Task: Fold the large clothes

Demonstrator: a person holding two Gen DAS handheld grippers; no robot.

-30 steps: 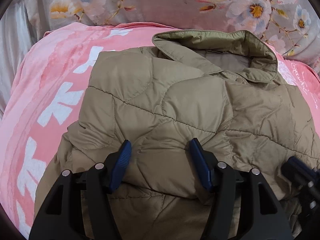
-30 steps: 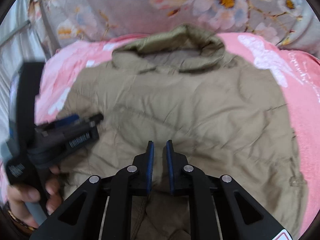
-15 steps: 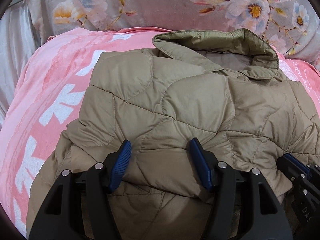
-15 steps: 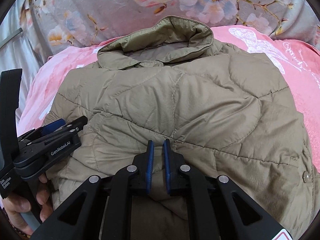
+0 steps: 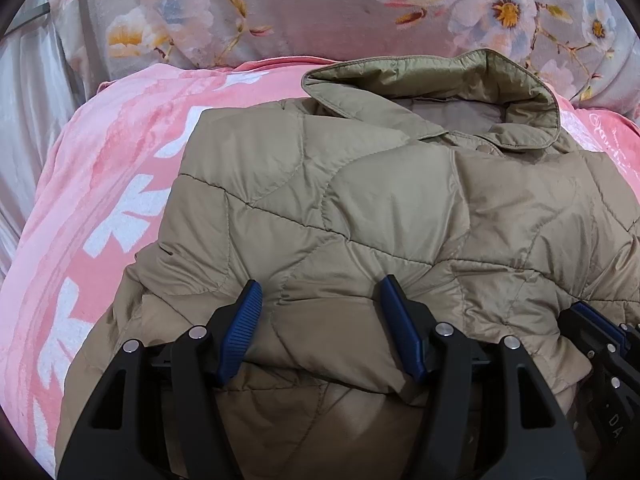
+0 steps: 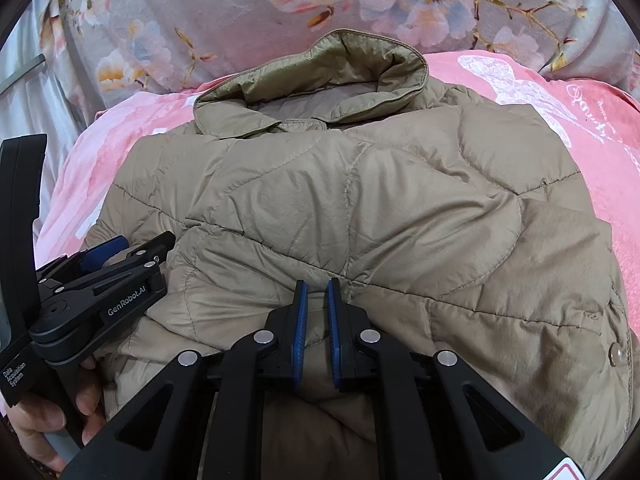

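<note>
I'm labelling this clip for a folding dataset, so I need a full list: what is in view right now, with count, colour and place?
quilted jacket: one, khaki, spread on the blanket, collar at the far end, near hem folded up over itself
blanket: one, pink with white pattern, under the jacket
floral fabric: one, grey-pink with flowers, behind the blanket
snap button: one, same khaki, on the jacket's right edge
left gripper: black with blue pads, jaws wide apart, resting on the folded hem
right gripper: black with blue pads, jaws nearly closed, pinching a ridge of jacket fabric
person's hand: one, holding the left gripper's handle
</note>
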